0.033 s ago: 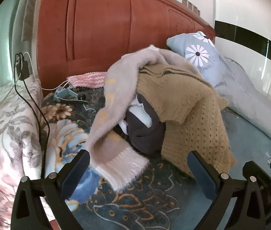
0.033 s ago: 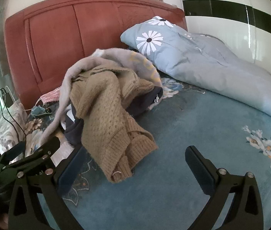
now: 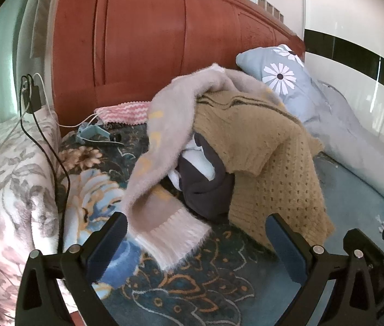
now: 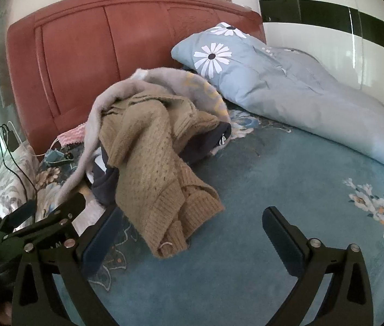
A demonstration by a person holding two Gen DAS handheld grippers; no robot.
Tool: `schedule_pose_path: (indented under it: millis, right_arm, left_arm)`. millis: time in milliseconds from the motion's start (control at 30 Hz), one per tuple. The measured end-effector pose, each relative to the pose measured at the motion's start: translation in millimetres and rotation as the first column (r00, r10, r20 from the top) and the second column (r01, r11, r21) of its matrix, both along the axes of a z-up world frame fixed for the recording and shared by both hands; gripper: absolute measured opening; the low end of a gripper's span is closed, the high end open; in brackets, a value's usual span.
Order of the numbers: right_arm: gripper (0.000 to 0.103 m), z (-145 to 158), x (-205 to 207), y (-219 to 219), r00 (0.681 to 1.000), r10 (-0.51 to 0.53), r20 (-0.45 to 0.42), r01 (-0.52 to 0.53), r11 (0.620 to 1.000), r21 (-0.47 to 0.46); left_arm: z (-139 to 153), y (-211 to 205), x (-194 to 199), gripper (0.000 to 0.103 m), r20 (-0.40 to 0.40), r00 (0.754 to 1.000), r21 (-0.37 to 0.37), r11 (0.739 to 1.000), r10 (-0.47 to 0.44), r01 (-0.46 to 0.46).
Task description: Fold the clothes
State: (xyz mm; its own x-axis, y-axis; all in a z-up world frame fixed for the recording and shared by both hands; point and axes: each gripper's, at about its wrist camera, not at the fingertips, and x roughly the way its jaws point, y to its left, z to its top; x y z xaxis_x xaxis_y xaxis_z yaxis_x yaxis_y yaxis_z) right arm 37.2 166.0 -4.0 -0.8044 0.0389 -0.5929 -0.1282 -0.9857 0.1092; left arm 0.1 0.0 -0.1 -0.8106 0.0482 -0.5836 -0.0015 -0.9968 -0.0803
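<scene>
On the bed's left side, the left wrist view shows a floral blanket [image 3: 9, 190] with a black cable [image 3: 56, 163] running down across it. A red headboard [image 3: 143, 54] stands behind.

Next to the right is the pile of clothes, resting on the patterned sheet [image 3: 192, 293] in front of the headboard:

- A pink sweater [image 3: 164, 141] drapes over the pile's top and left flank. Its ribbed cuff lies on the sheet.
- A dark garment [image 3: 205, 190] sits under it, at the pile's centre, with something white bunched in it.
- A tan sweater [image 3: 268, 163] covers the right flank and hangs down to the sheet.

The left gripper [image 3: 196, 220] points downward at the pile. Its jaws are fully spread and grasp nothing. The pink cuff lies in the gap between the fingers, but no contact with the pads can be confirmed.

In the right wrist view, the right gripper [image 4: 193, 212] is likewise released and empty. The hem of the tan sweater lies near its left finger. To the right, bare sheet extends toward a grey duvet [image 4: 300, 95] with daisy print.

Status: the pile is crumpled and unsorted, and no garment is spread or folded. Folding is judged not yet begun. The likely first step is to separate one garment, probably the pink or tan sweater on top, and lay it flat on the bare sheet to the right. The layers overlap, so lifting one may drag the others.
</scene>
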Motion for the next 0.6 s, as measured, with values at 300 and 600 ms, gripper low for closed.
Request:
schedule_pose_path:
  millis: [300, 600]
  right_arm:
    - [0.103, -0.8, 0.2, 2.2, 1.000, -0.007, 0.002, 0.007, 1.000, 0.001]
    - [0.103, -1.5, 0.3, 4.3, 1.000, -0.013, 0.004, 0.013, 1.000, 0.002]
  left_arm:
    - [-0.9, 0.0, 0.8, 0.103, -0.011, 1.000, 0.004, 1.000, -0.006, 0.006]
    - [-1.4, 3.0, 2.3, 0.103, -0.023, 1.000, -0.009, 1.000, -0.015, 0.015]
